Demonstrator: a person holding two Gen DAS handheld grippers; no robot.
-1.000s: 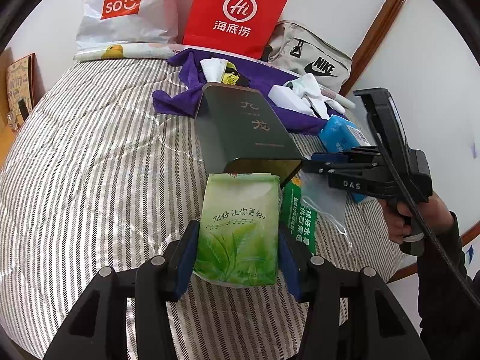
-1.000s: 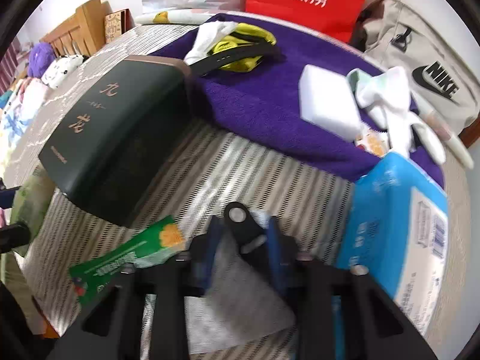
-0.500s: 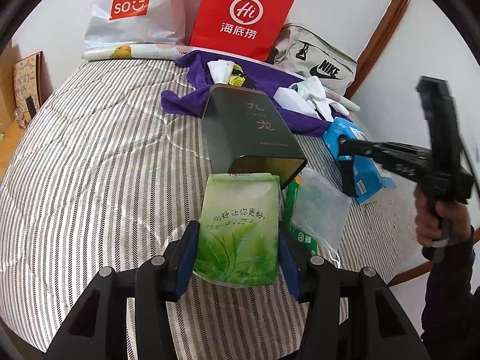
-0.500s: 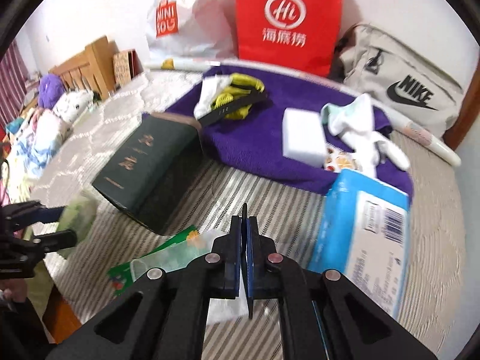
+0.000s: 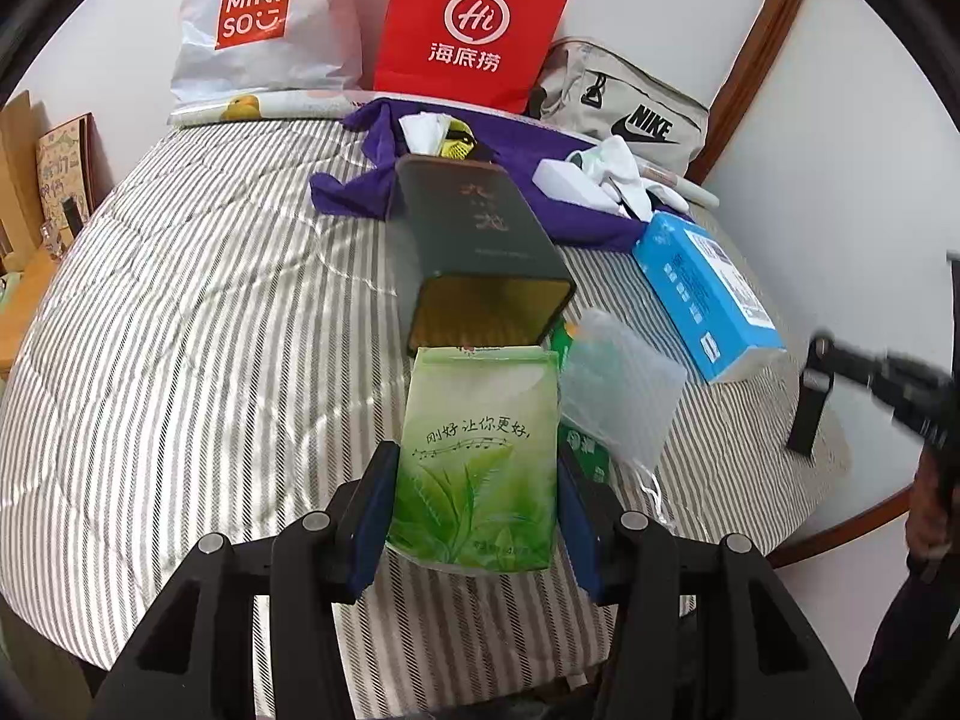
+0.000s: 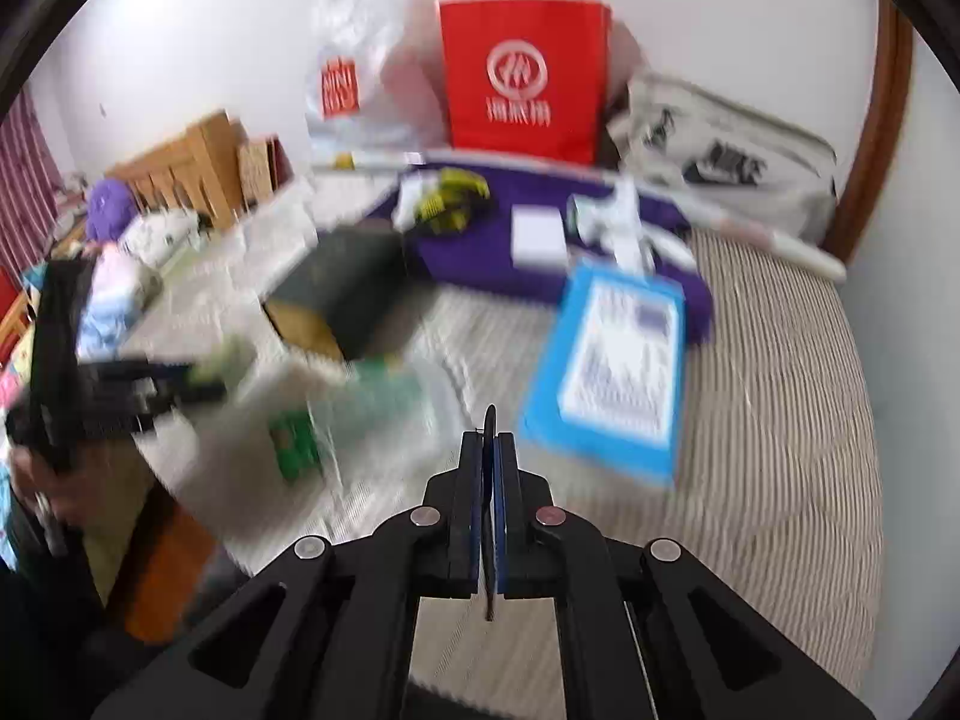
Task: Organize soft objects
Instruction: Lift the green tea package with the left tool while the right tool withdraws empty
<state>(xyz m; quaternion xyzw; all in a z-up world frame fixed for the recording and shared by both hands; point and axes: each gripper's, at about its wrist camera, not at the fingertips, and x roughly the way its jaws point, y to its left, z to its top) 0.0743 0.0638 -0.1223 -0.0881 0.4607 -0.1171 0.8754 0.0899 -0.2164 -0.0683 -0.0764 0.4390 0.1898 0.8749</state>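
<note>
Left hand-held gripper (image 5: pixel 477 498) is clamped on the green tissue pack (image 5: pixel 474 456), pads pressing both sides, pack upright above the near edge of the bed (image 5: pixel 180 324). Right hand-held gripper (image 6: pixel 491 456) has its jaws fully together with nothing between them, lifted off the bed near its right edge; its view is motion-blurred.

On the striped bed cover:
- dark green tin box (image 5: pixel 480 252) lies on its side mid-bed, open gold end facing the near edge, just beyond the green pack
- translucent face mask (image 5: pixel 618 396) lies flat just right of the pack, partly over a green sachet (image 5: pixel 585 450)
- blue tissue box (image 5: pixel 702 294) sits toward the right edge, tilted
- purple cloth (image 5: pixel 540 138) is spread at the far edge, with a white sponge block (image 5: pixel 561 180), white socks (image 5: pixel 618 171) and a yellow-black item (image 5: pixel 456 144) on it

Against the wall at the far edge: Miniso bag (image 5: pixel 258 30), red paper bag (image 5: pixel 474 24), Nike bag (image 5: pixel 630 114).
</note>
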